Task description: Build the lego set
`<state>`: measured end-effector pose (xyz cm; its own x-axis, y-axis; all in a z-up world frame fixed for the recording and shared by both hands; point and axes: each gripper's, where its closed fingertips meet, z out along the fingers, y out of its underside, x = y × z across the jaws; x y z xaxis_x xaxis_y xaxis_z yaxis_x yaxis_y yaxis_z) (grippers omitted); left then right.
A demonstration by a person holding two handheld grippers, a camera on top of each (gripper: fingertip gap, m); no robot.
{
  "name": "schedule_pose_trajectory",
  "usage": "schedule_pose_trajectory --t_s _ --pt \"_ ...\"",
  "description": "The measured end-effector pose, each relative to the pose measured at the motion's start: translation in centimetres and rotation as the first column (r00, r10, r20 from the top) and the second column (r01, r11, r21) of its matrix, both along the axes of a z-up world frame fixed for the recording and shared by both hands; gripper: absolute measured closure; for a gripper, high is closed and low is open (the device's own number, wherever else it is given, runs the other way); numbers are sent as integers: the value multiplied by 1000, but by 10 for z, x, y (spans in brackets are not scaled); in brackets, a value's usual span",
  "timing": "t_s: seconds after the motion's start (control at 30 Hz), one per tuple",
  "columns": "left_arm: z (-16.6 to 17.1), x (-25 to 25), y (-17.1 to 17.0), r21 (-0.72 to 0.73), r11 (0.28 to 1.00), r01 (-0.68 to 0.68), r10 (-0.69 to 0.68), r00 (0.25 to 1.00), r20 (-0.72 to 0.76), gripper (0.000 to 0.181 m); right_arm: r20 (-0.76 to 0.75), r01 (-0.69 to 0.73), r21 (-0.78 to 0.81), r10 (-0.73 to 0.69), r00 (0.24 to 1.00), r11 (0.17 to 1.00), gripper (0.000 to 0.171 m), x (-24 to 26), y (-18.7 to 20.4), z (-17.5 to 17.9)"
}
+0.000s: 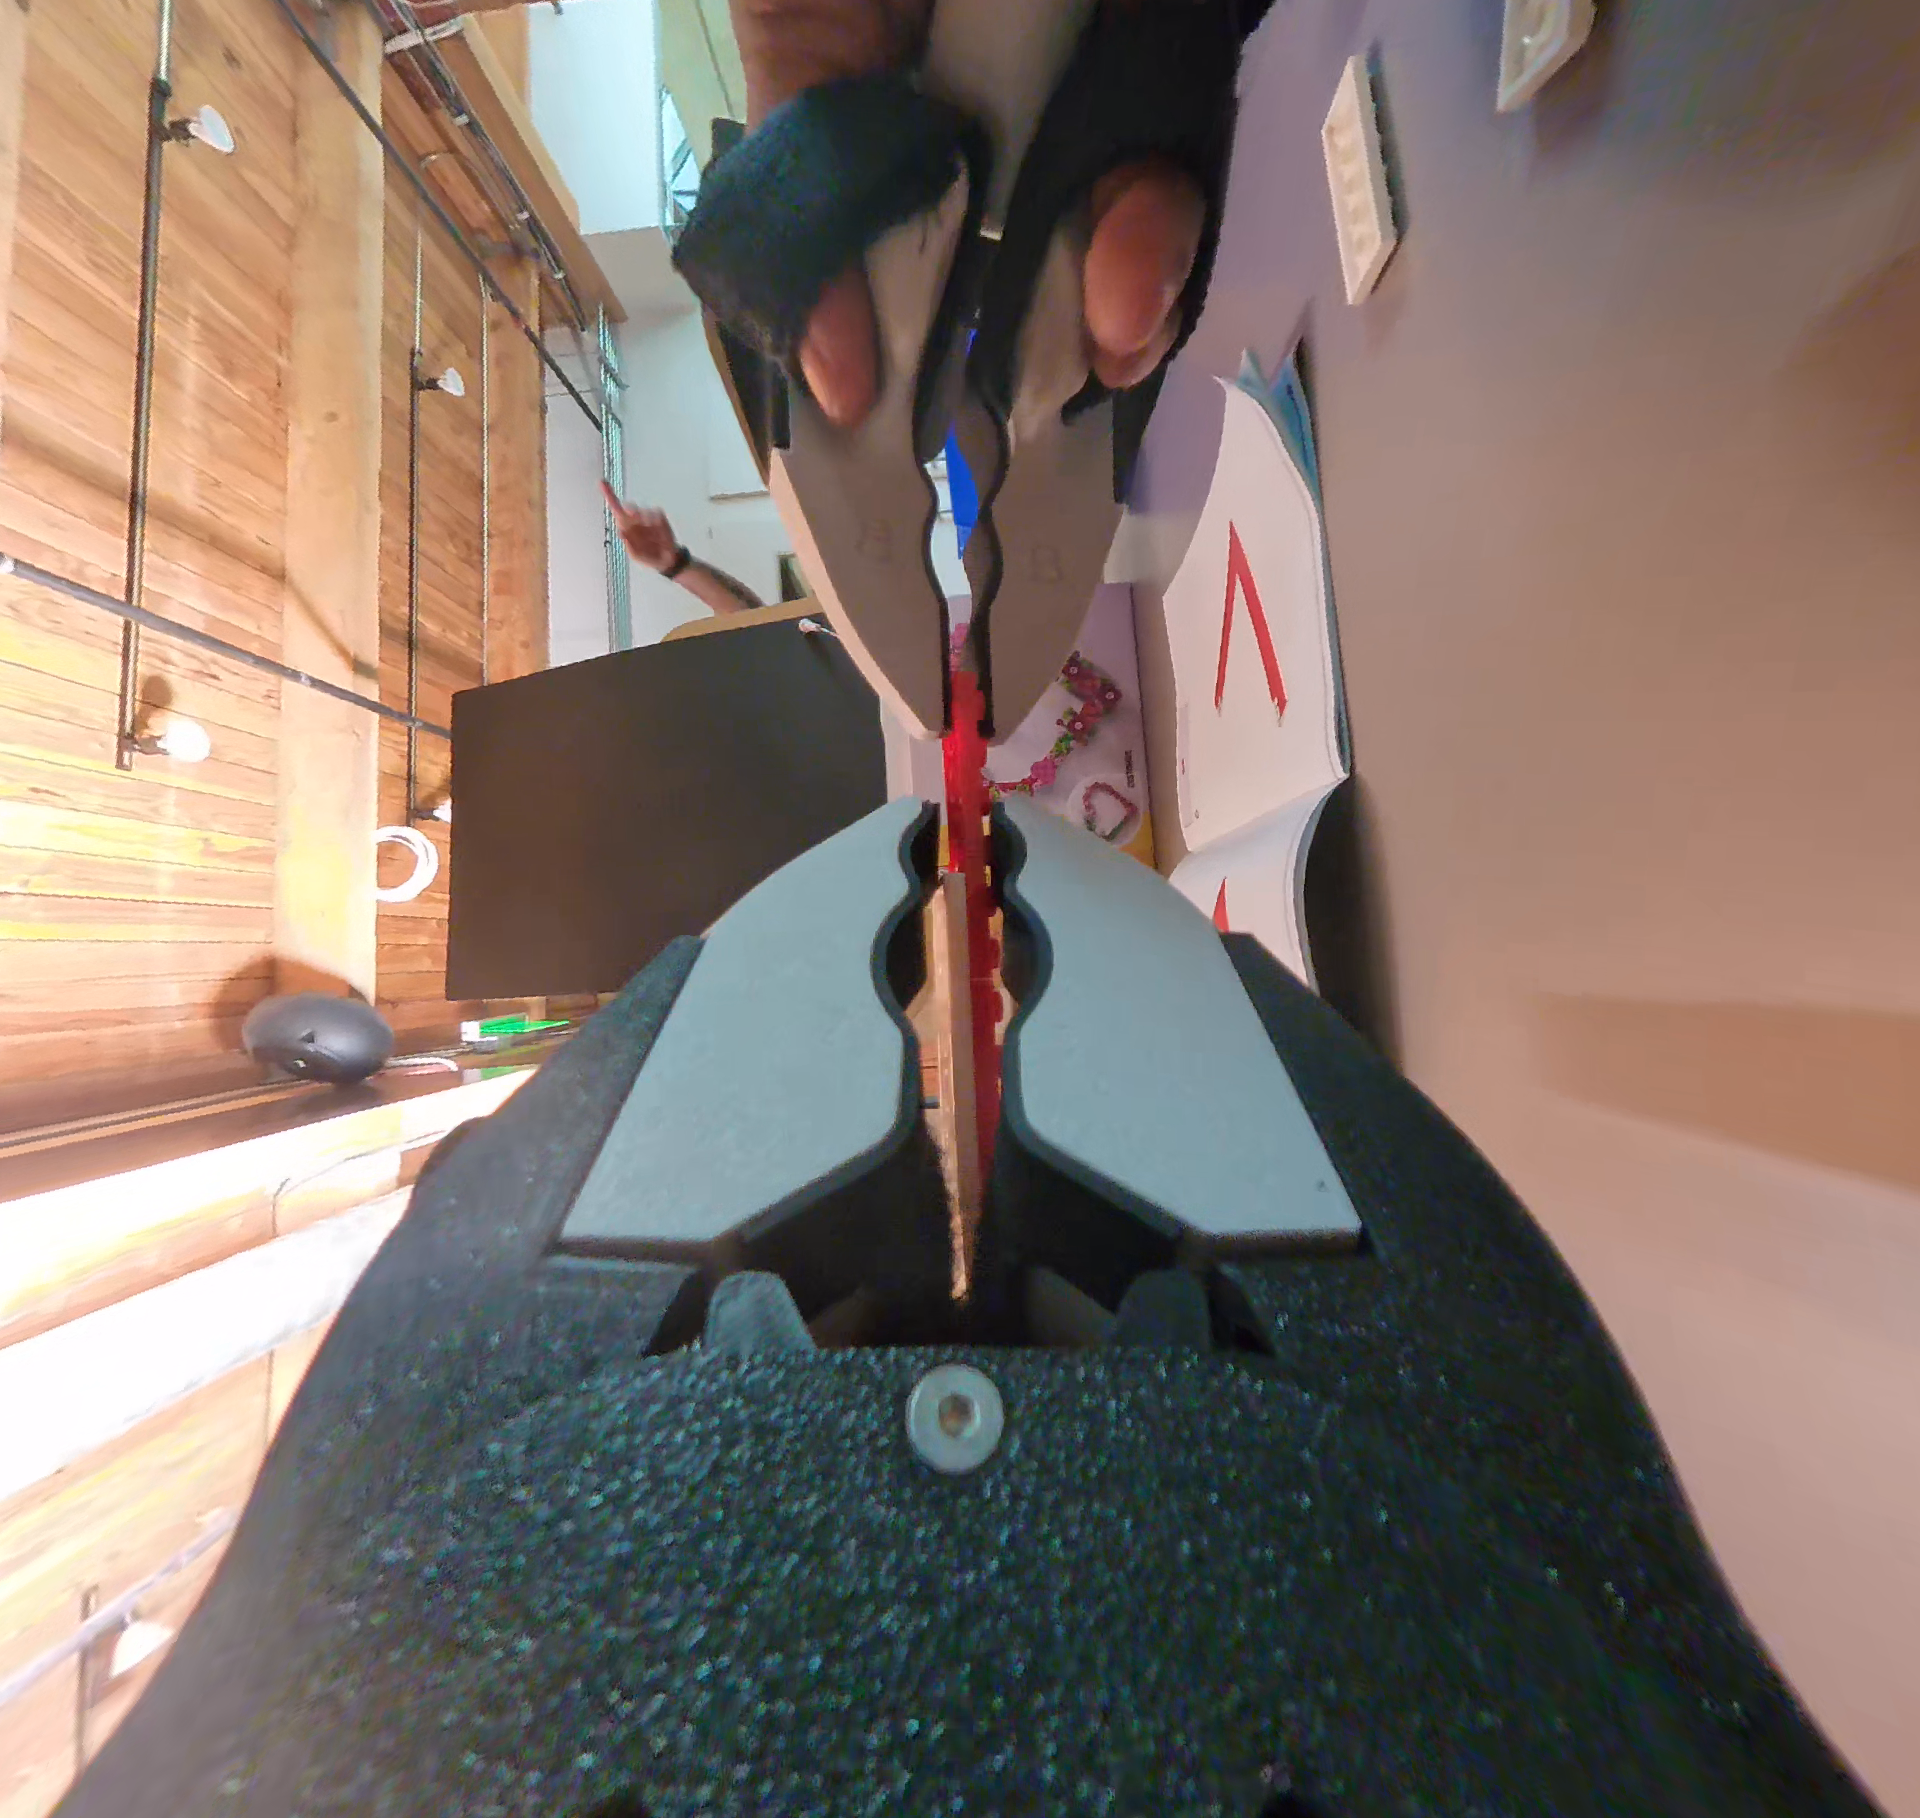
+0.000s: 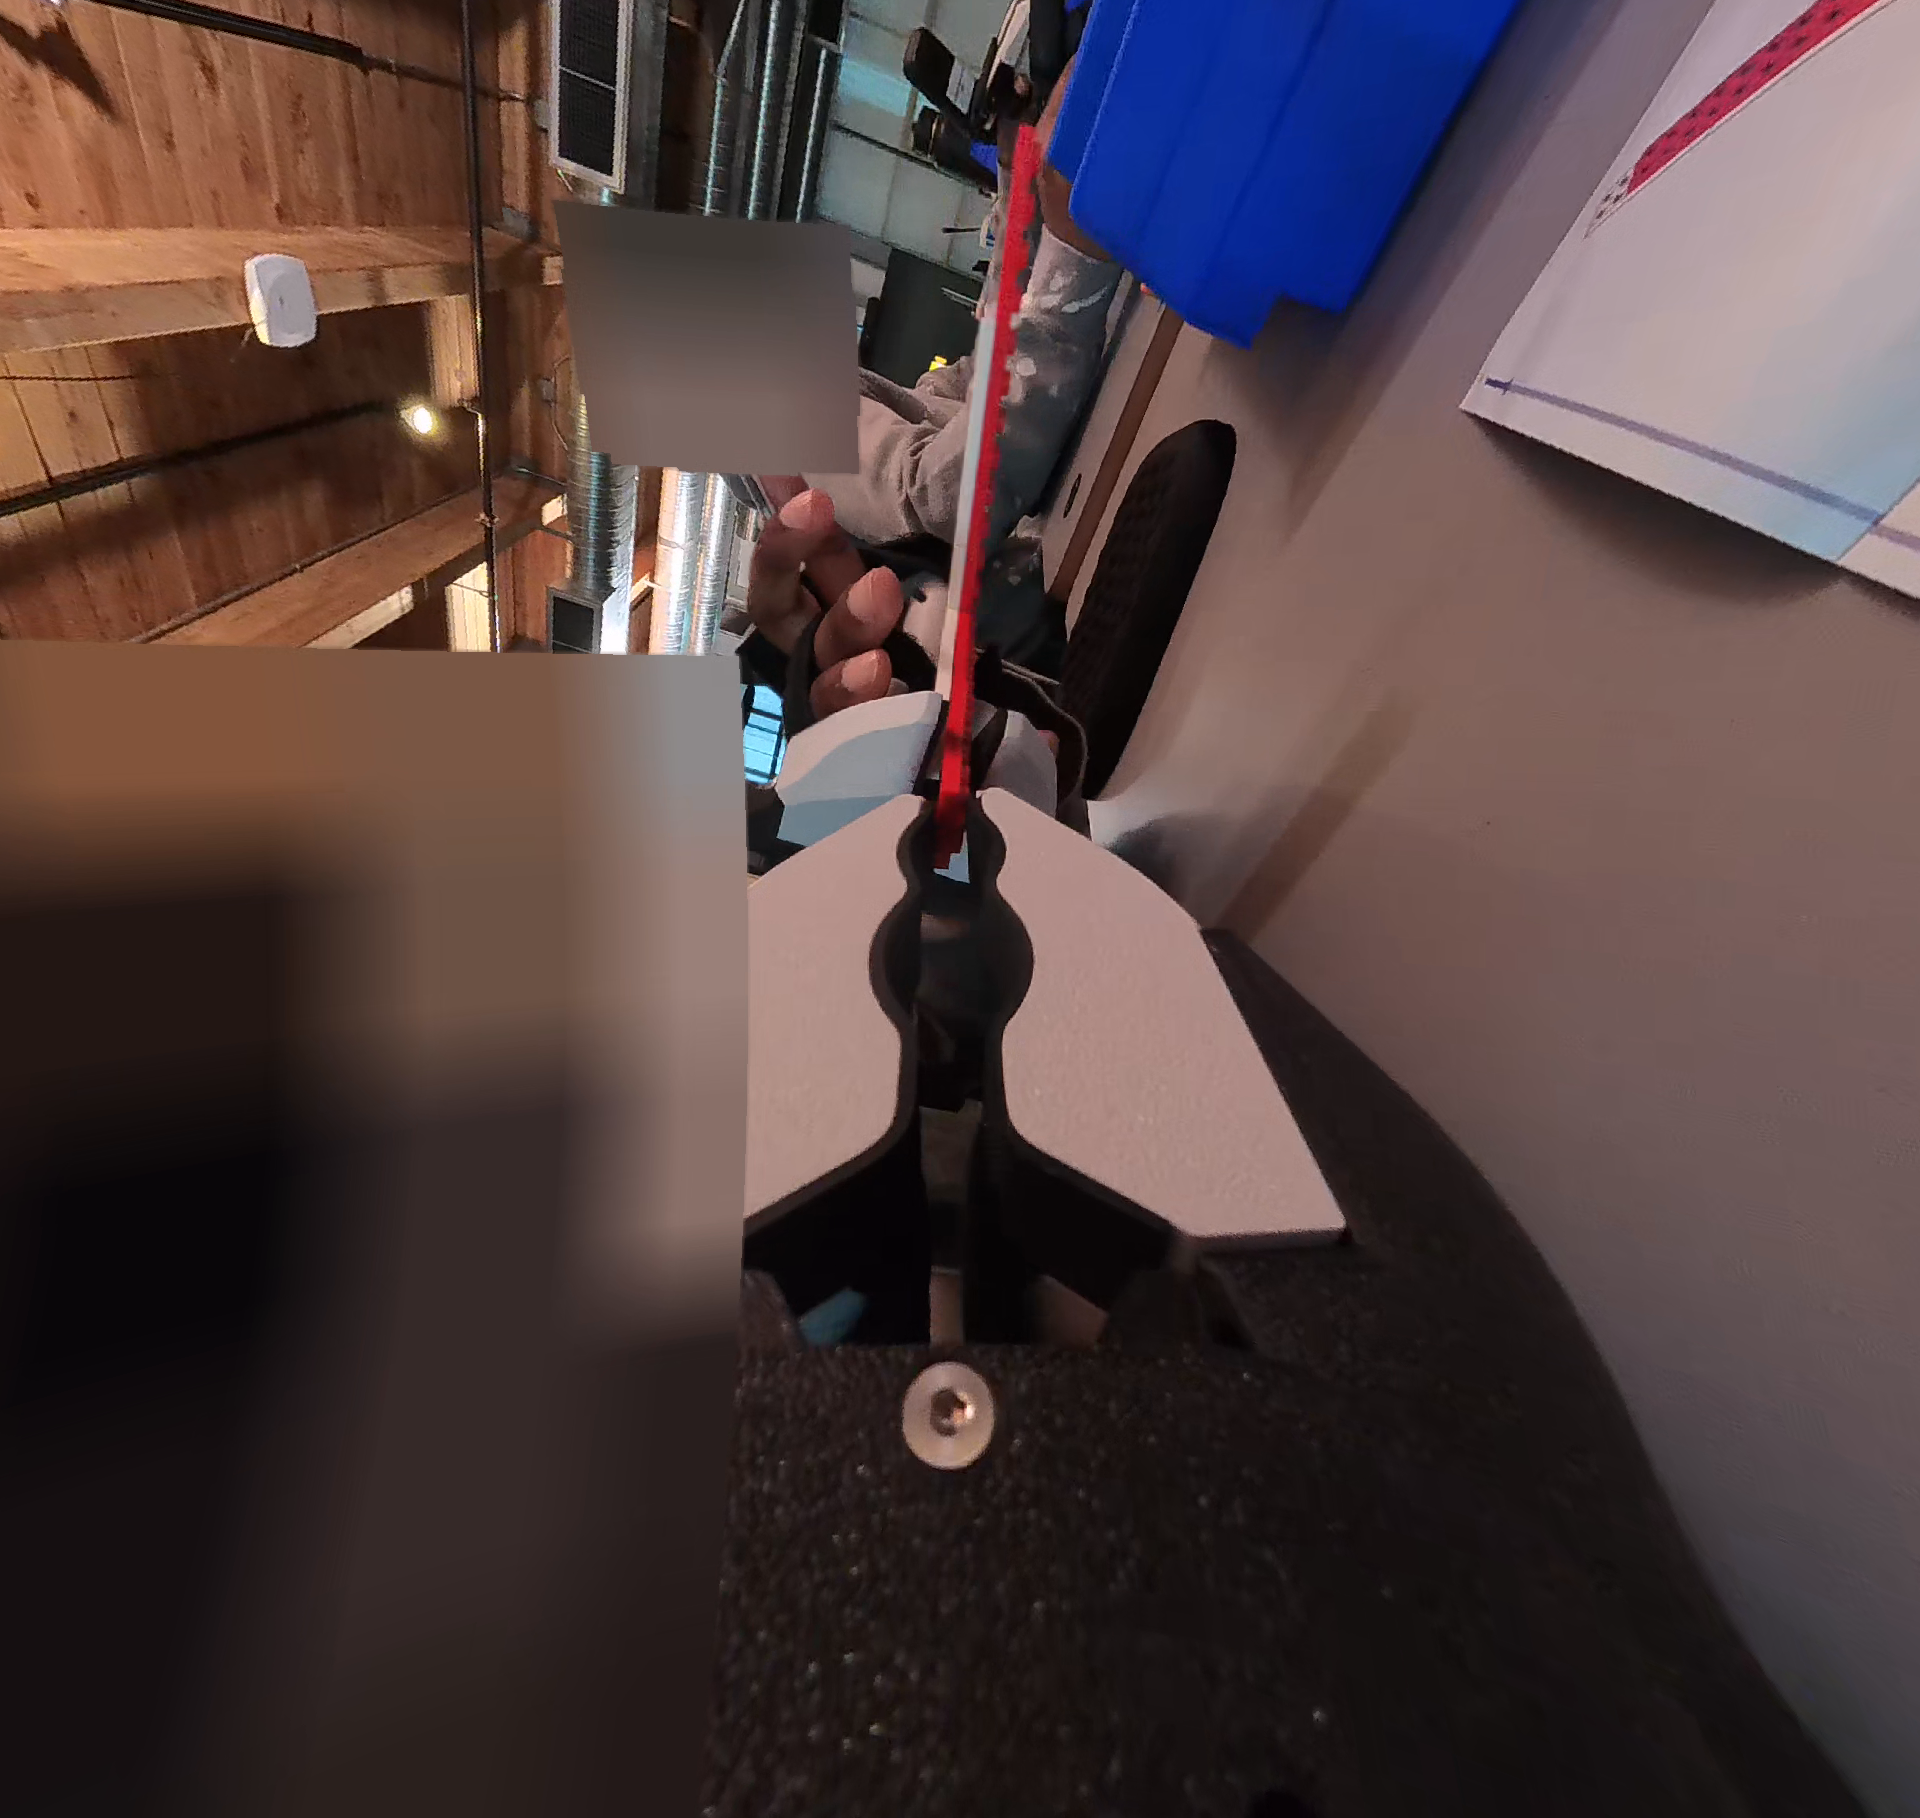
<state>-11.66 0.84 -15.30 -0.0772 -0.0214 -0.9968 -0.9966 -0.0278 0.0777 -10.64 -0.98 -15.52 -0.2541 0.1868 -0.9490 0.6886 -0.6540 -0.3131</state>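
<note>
Here both grey, wavy-edged grippers, left gripper (image 1: 961,818) and right gripper (image 2: 954,804), clench one thin studded red strip (image 1: 971,895).

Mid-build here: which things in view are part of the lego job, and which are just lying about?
In the job:
- red lego strip, clamped by both grippers
- left gripper
- right gripper
- open instruction booklet
- white lego plates on the table

Lying about:
- dark monitor
- black mouse
- blue bin
- colourful bead chain

Red lego strip (image 1: 971,895) mostly hidden between gripper fingers
</note>
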Motion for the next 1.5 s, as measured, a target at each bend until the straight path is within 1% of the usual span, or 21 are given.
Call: schedule_pose_trajectory --t_s 0.4,0.6,0.93,1.2,1.4,1.5 --pt "-6 3 2 -42 999 32 -25 988 154 174 -11 22 -78 -23 1000 997 164 3 3 -1" --pt "-3 3 4 -28 999 21 -17 991 131 174 -7 32 -119 -33 999 992 164 4 6 1" --pt "-3 6 7 -22 999 33 -31 994 102 174 -3 40 -130 -41 999 991 163 5 10 1" --pt "-1 3 5 -5 1000 16 -15 988 151 173 -16 46 -129 -48 999 991 164 5 8 2" --pt "4 -7 3 10 999 -34 31 971 236 169 -19 63 -121 -65 998 991 166 6 10 4" --pt "1 -7 3 7 999 -43 41 979 202 171 -19 63 -123 -66 998 990 165 5 10 5"
